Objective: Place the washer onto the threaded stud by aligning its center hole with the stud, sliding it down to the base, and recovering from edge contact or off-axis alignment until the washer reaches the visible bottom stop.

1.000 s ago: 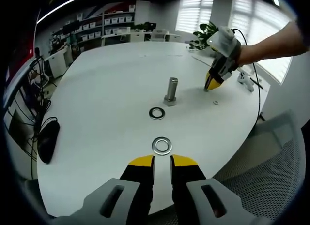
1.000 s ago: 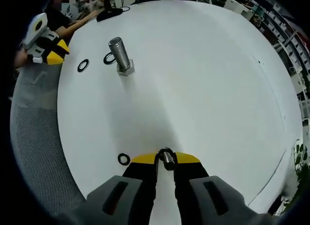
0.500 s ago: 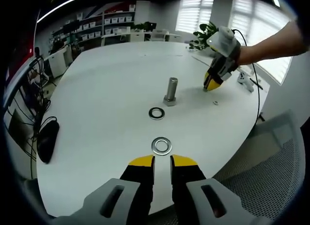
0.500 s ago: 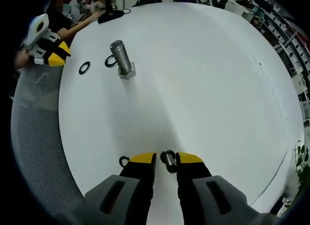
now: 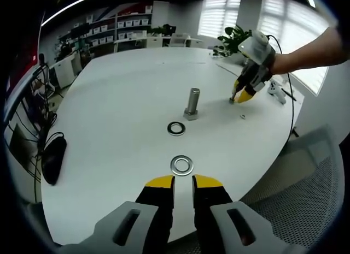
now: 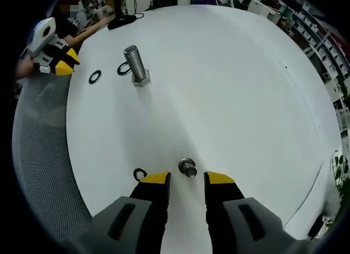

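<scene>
Washer (image 5: 182, 165): flat steel ring, lying on the white table (image 5: 109, 101) at lower centre of the left gripper view, just ahead of the left gripper (image 5: 183, 183). Not picked up.

Second washer (image 5: 176, 128): same kind, flat on the table between the first one and the stud, near the stud's foot.

Threaded stud (image 5: 192, 104): upright on its hex base at mid-frame in the left gripper view, bare from top to bottom stop. In the right gripper view it stands at upper left (image 6: 135, 65), both rings beside it.

Left gripper: jaws only narrowly parted, nothing between them, poised over the table edge.

Right gripper (image 6: 186, 178): jaws spread and empty. In the left gripper view it sits at upper right (image 5: 243, 95), tips low to the table.

Short bolt (image 6: 187, 167): small, standing on end just beyond the right gripper's tips, touching neither jaw.

Small dark ring (image 6: 140, 173): on the table just beside the right gripper's left-hand jaw.

Mouse (image 5: 54, 155): black, at the left edge of the table.

Change noted: a second ago the right jaws were clamped on the short bolt; half a second ago they had begun to part; now they stand wide and drawn back a little, and the bolt is left standing free. The rings and the stud lie as they did.

Bearing on the task: the right gripper is freed, so by my reckoning the washer work has not begun; picking up a ring and centring it over the stud come next.
</scene>
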`<action>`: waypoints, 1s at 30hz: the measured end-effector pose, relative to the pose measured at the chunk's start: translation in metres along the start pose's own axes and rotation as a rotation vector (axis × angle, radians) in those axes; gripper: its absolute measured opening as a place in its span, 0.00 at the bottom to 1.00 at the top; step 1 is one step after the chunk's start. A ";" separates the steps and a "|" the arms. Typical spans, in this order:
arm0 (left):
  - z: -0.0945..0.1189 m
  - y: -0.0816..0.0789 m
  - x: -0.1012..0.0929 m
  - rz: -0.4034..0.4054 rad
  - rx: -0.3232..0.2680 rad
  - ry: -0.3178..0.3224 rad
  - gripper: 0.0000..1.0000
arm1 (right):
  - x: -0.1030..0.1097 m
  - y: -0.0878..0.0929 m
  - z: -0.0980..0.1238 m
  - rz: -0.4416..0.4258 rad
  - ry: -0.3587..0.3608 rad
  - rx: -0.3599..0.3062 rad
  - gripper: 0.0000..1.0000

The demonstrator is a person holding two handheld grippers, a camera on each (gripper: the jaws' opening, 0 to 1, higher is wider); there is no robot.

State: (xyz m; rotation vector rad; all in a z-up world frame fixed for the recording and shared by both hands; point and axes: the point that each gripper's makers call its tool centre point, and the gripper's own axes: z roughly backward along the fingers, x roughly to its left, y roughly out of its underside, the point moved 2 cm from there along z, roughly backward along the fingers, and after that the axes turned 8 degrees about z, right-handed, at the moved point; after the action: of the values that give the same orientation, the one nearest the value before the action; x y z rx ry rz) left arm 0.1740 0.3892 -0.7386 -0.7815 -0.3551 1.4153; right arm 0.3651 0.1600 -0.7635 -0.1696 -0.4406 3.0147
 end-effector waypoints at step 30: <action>0.002 -0.003 0.002 0.002 -0.022 -0.016 0.10 | 0.049 0.008 -0.002 -0.010 -0.078 -0.009 0.35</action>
State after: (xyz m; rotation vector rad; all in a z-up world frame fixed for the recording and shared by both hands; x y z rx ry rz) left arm 0.1753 0.3915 -0.7349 -0.7888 -0.3827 1.4222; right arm 0.3159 0.1583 -0.7726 -0.0498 -0.4605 3.0185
